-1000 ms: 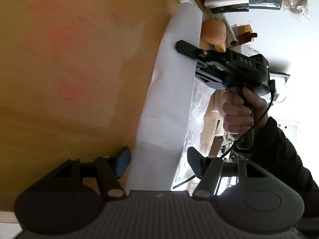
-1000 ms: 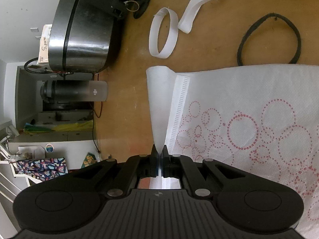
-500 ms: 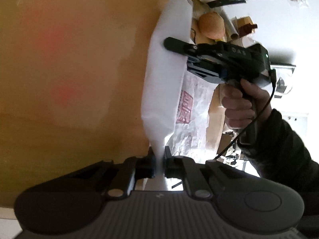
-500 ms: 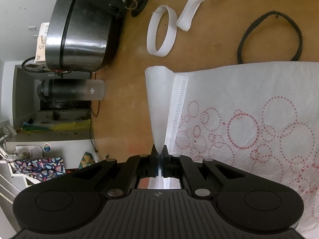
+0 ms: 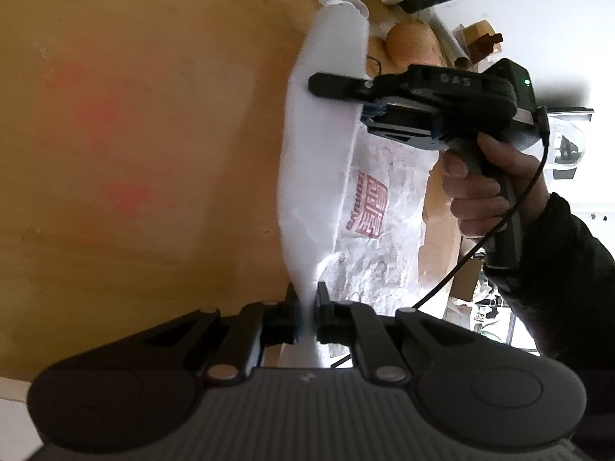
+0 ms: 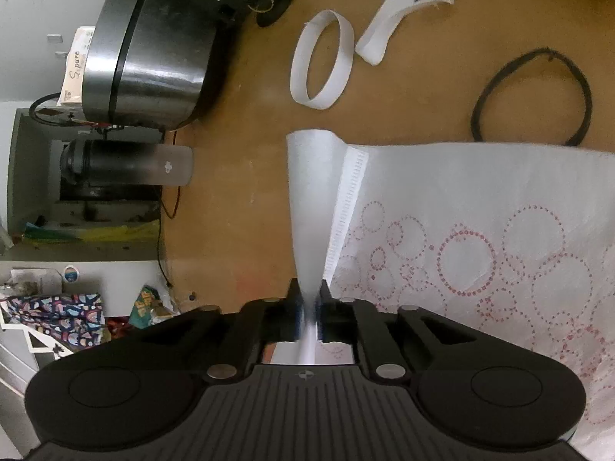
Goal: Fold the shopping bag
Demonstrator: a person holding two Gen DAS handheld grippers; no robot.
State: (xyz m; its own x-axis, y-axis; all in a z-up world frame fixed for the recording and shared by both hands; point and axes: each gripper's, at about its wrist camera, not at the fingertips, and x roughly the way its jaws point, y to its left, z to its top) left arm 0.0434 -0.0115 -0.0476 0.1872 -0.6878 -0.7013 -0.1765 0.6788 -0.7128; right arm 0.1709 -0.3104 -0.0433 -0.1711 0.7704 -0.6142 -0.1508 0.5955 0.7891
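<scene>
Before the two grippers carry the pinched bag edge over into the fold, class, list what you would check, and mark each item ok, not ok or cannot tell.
1. Left gripper has its jaws shut on the shopping bag edge: ok.
2. Right gripper has its jaws shut on the same edge: ok.
3. Edge between the two grippers held without sagging: ok in the left wrist view.
4. White loop, white strap and black loop lie off the bag: ok.
5. Bag body flat on the table: cannot tell, only part shows.
6. Landing area for the fold free: cannot tell.
</scene>
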